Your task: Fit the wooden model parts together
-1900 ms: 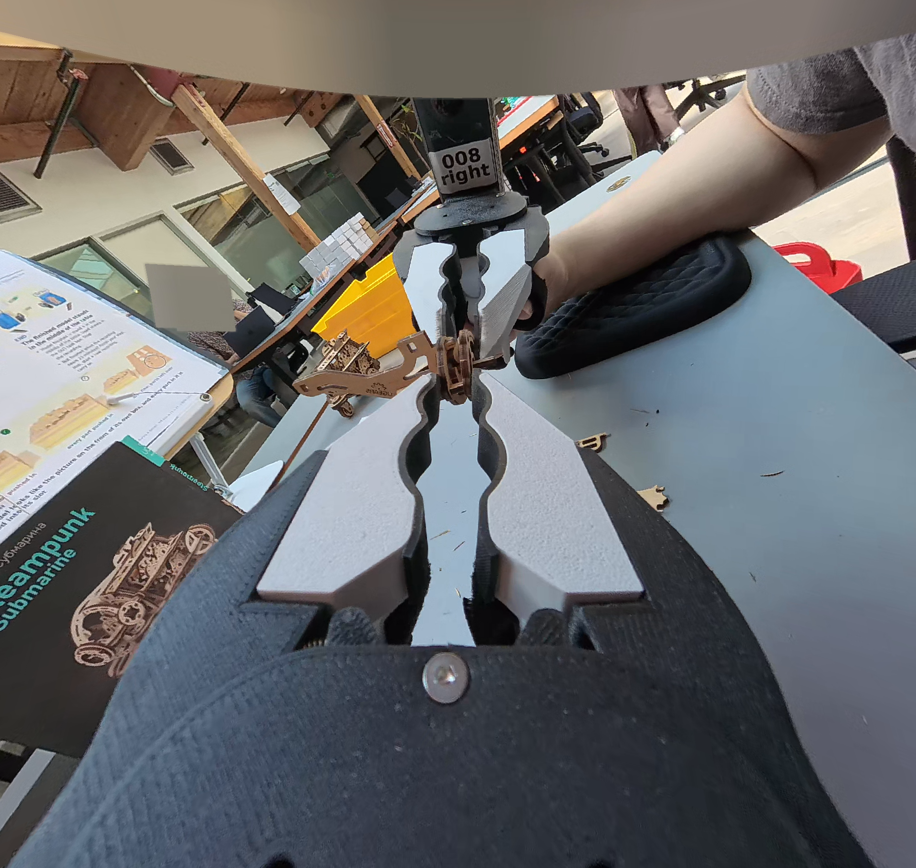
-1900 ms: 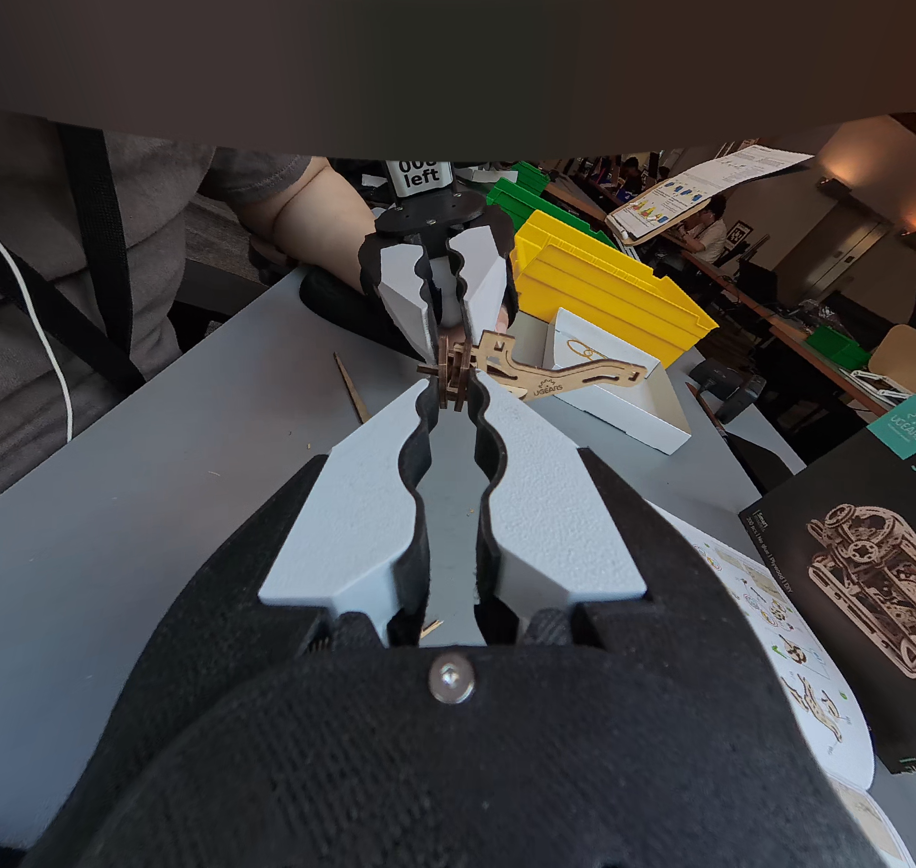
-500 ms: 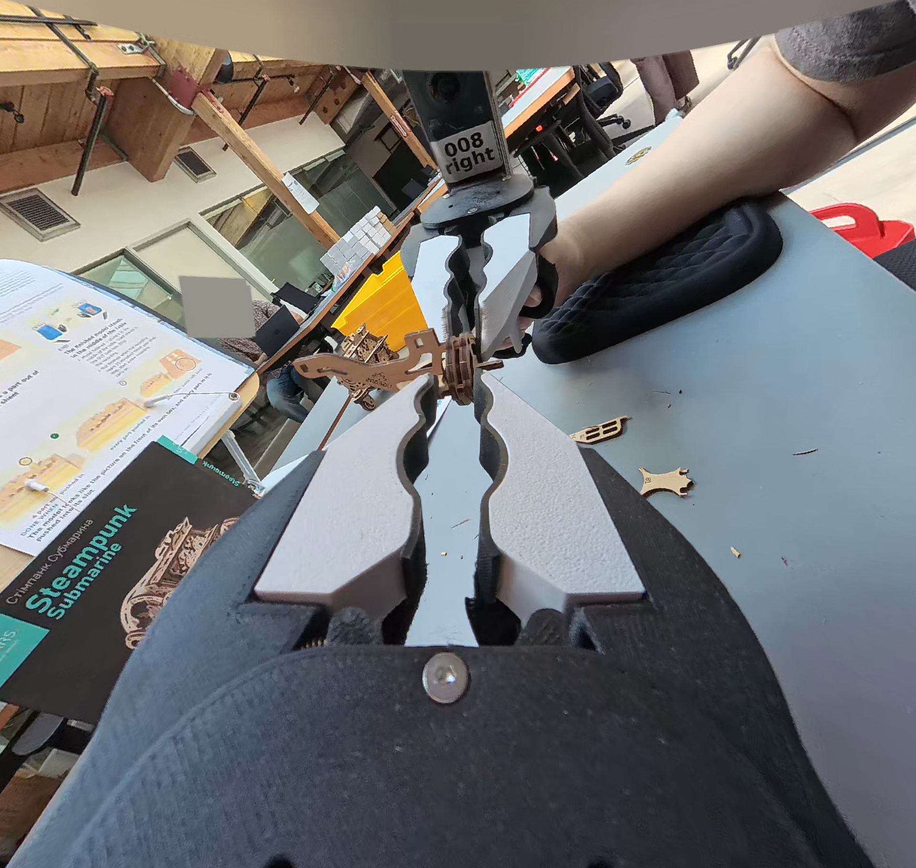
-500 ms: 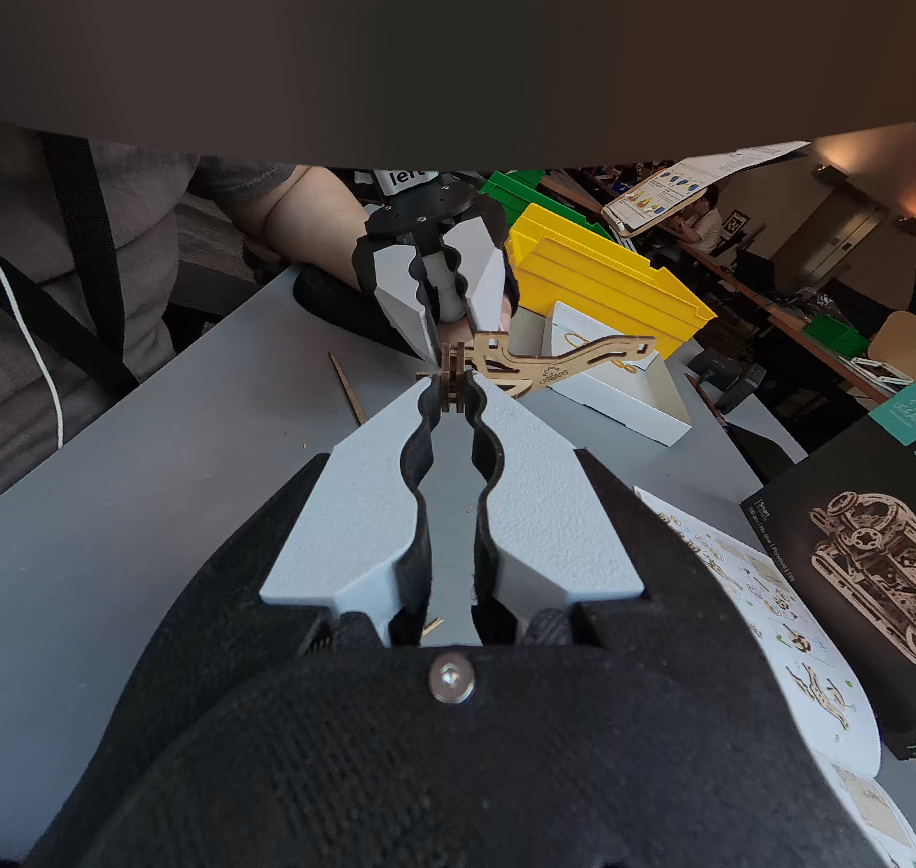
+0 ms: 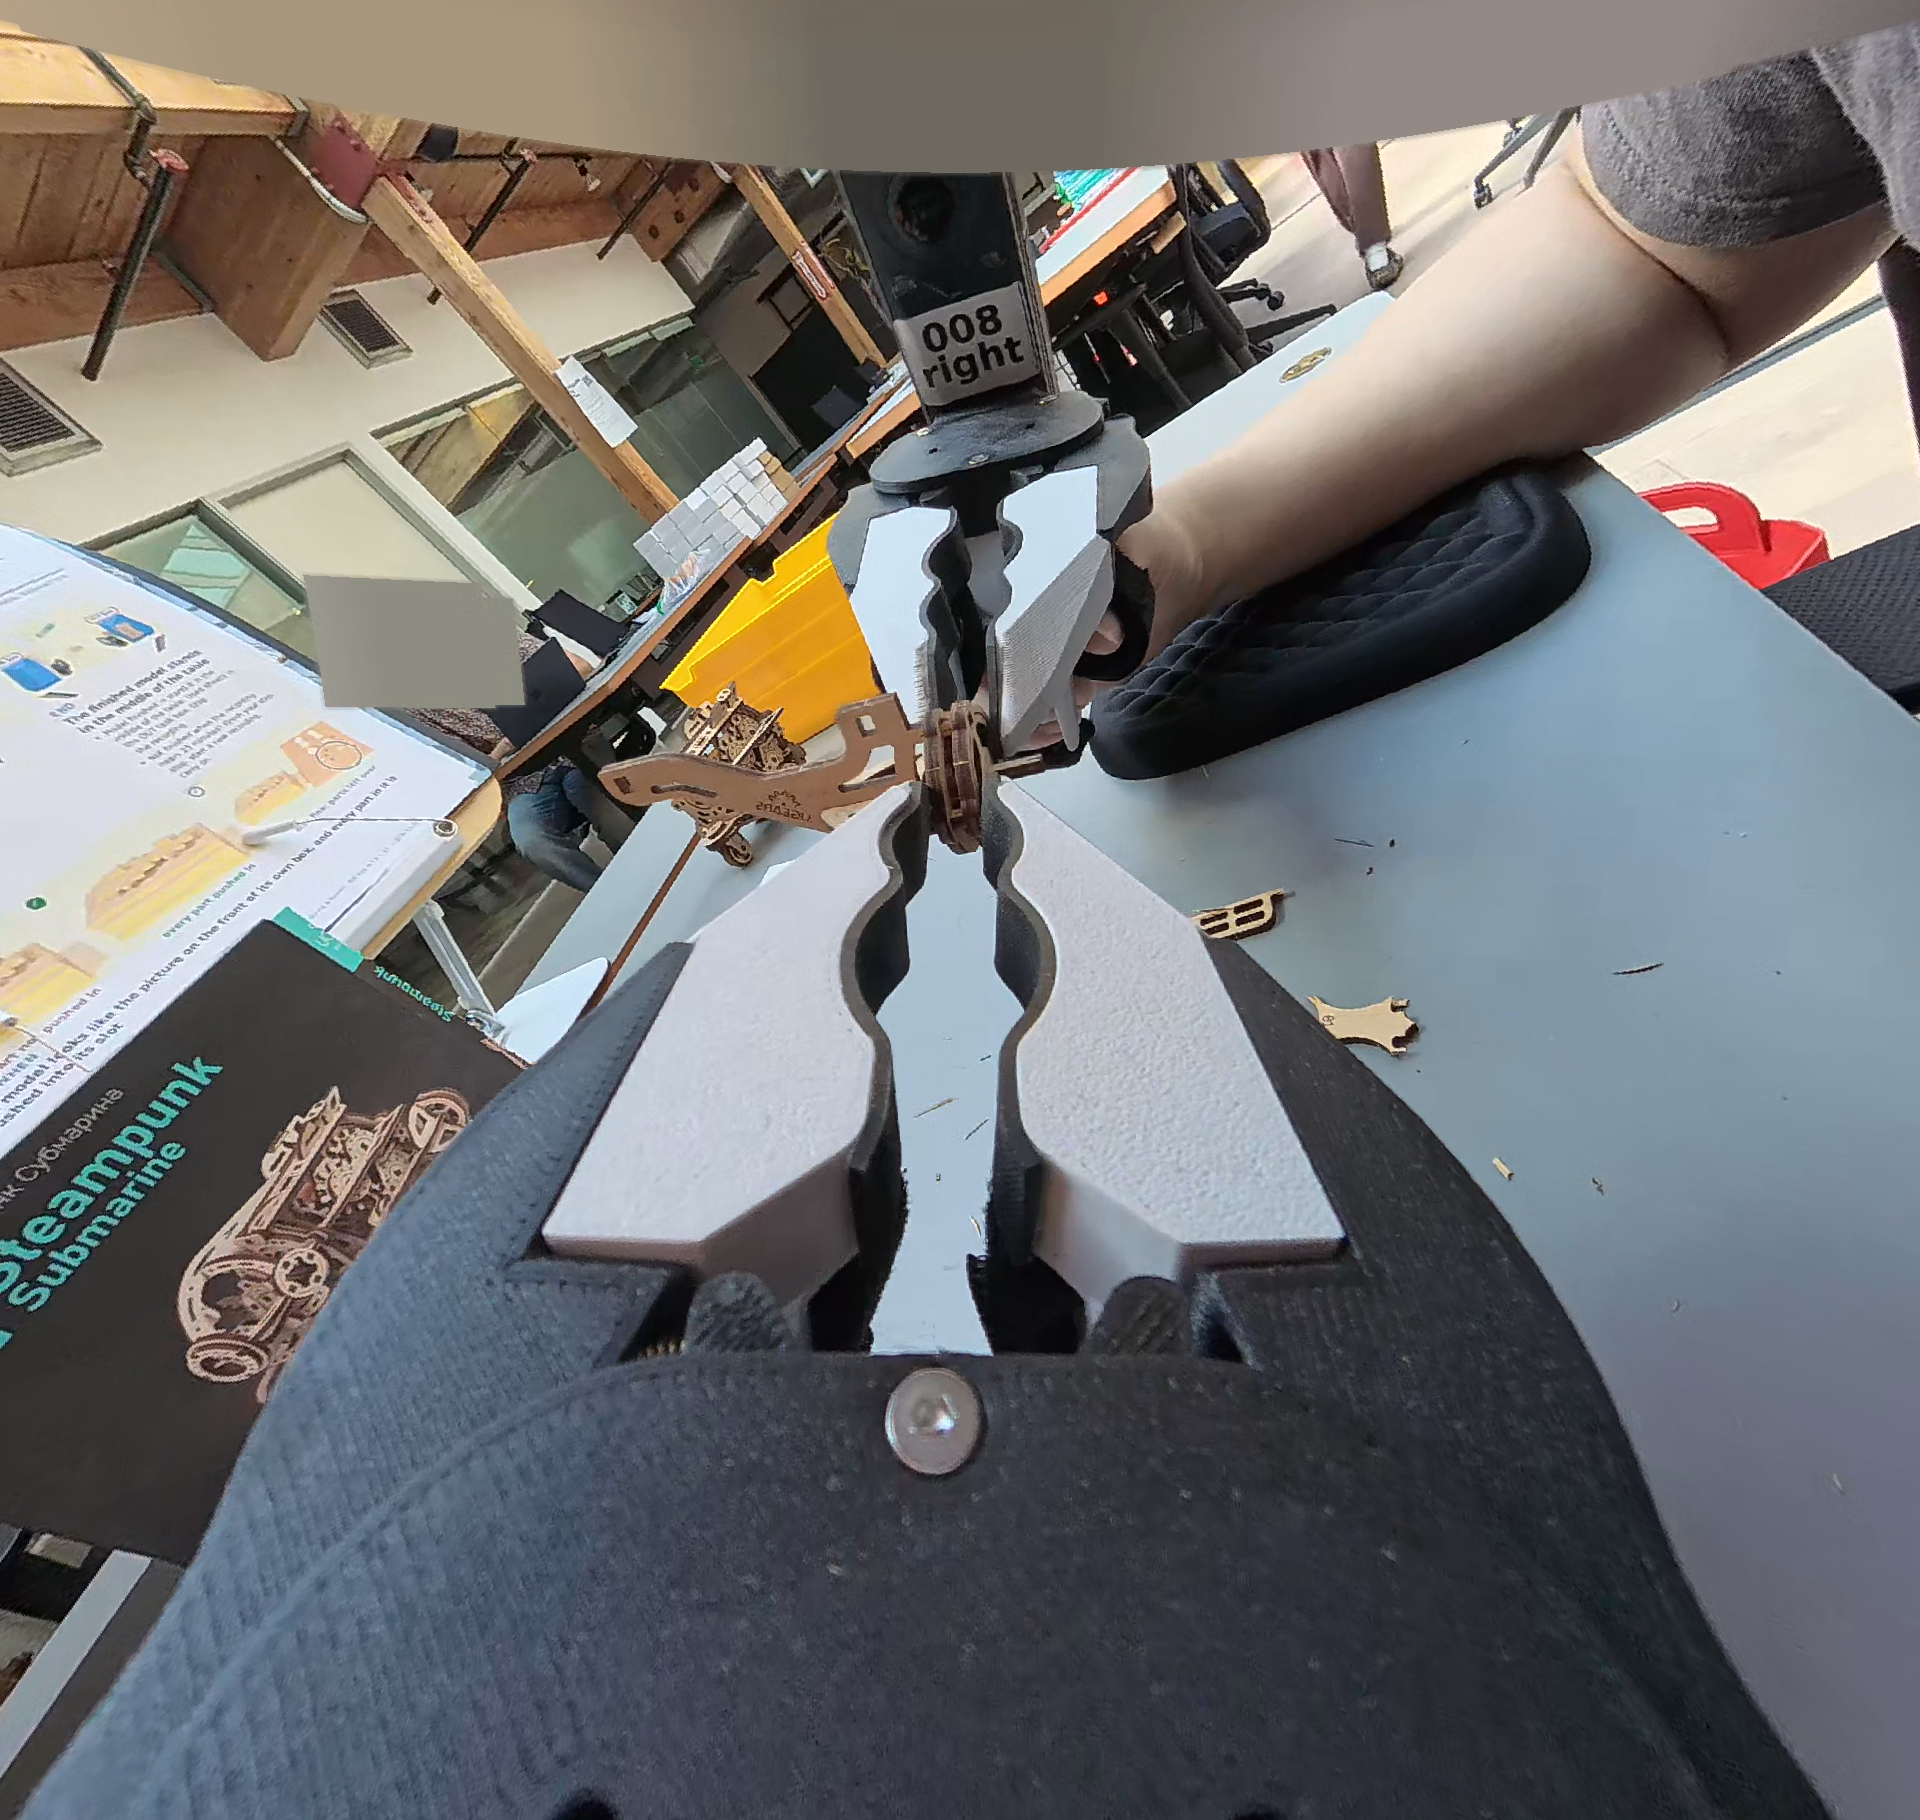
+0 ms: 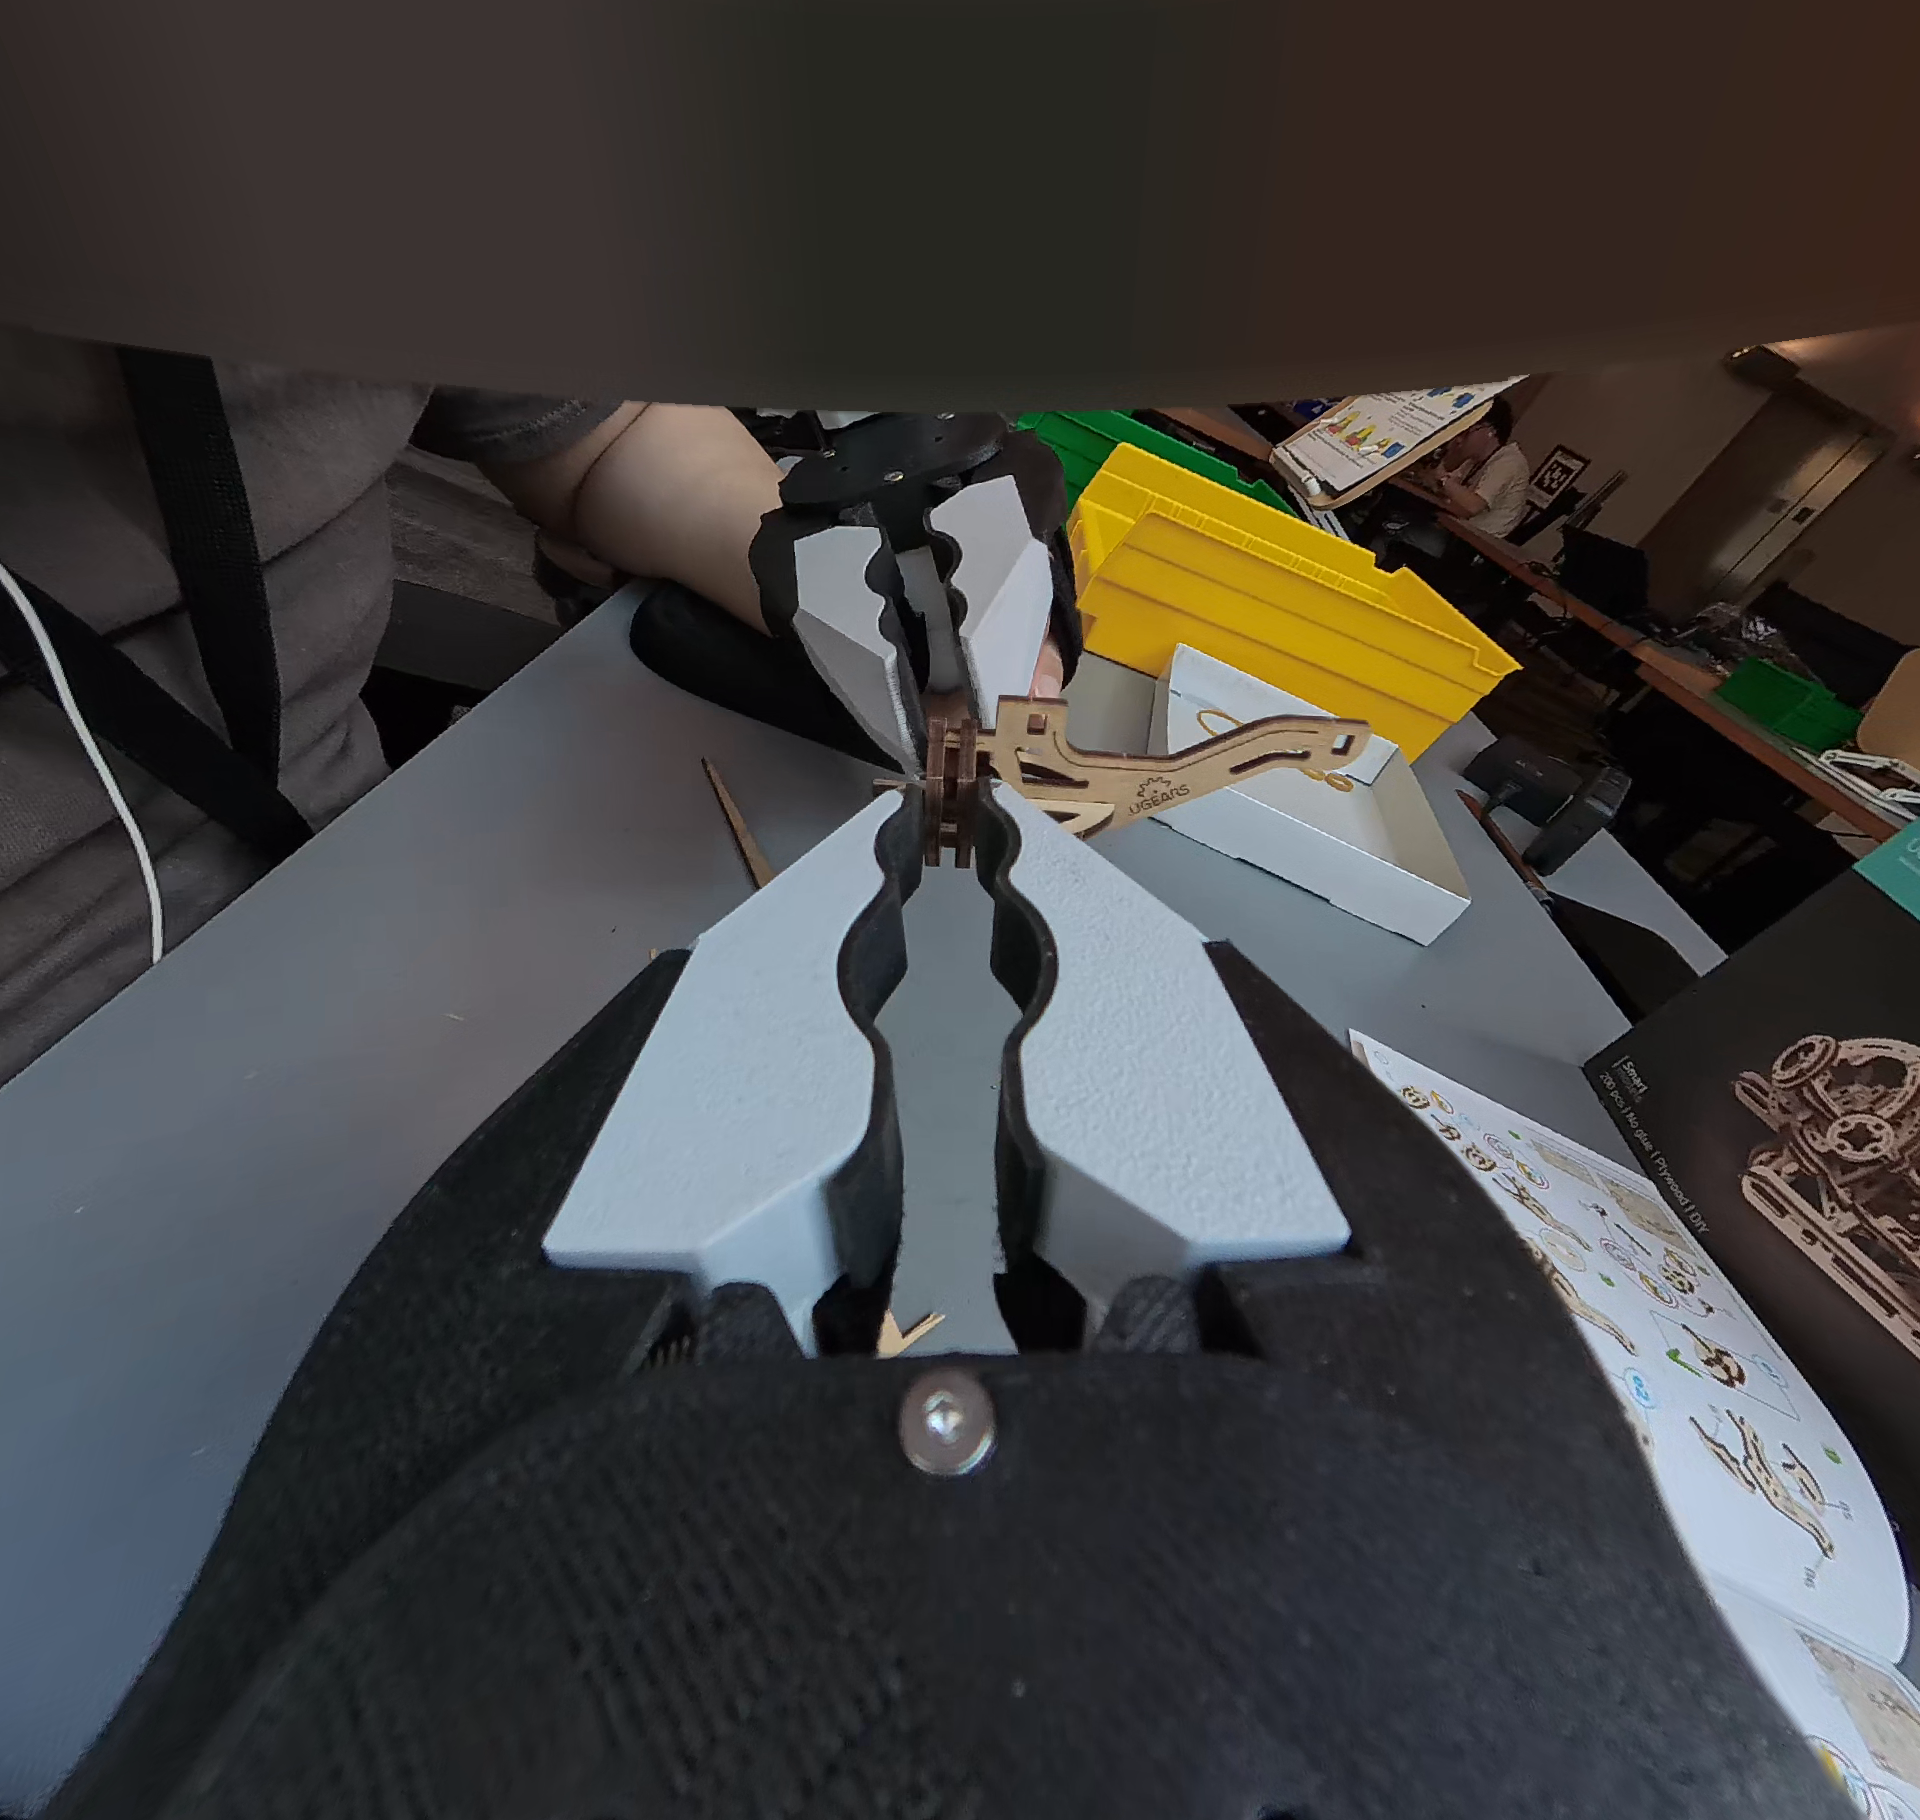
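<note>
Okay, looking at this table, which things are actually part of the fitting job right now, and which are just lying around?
In the job:
- wooden model parts, held between both grippers
- left gripper
- right gripper

Lying about:
- loose wooden offcuts on the table
- yellow bin
- white box
- instruction booklet
- black kit box
- black wrist rest

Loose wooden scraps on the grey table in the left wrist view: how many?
2: a slotted scrap right of the left gripper's fingers, and a jagged scrap nearer the camera. Tiny splinters aside; others may be hidden.
</note>
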### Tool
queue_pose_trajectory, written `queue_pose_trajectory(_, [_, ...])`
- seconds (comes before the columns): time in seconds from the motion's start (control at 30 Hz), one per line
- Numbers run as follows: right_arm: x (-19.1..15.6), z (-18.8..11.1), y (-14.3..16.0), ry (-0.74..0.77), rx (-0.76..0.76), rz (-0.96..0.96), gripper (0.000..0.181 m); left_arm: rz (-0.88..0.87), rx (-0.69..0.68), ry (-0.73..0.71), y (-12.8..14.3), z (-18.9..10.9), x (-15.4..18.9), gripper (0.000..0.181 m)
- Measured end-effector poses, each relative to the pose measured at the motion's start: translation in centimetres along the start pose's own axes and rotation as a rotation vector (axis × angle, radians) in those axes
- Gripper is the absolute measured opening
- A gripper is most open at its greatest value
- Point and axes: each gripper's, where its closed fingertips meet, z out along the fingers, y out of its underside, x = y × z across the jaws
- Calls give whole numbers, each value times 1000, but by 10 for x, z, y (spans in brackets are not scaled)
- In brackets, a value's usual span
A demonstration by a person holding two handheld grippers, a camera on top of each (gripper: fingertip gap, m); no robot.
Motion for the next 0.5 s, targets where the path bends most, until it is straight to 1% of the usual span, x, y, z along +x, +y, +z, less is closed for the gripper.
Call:
queue_pose_trajectory(0.03, [1, -1, -2, 11, 9, -13, 11, 3, 3, -11, 0, -1, -2, 8])
queue_pose_trajectory(0.13, [10, -5, -8, 67, 42, -20, 27, -9, 13, -25, -1, -3, -7, 8])
queue_pose_trajectory(0.23, [16, -5, -5, 83, 33, 20, 42, -24, 21, -18, -2, -4, -7, 8])
queue_pose_trajectory(0.3, [16, -4, -1, 70, 20, 54, 42, -17, 28, -6, -4, -4, -4, 8])
queue_pose_trajectory(0.37, [13, -3, 1, 52, 6, 63, 32, -15, 28, 0, -4, -3, -2, 8])
queue_pose_trajectory(0.5, [12, -2, 1, 40, 7, 73, 32, -15, 25, 13, -4, -2, 0, 8])
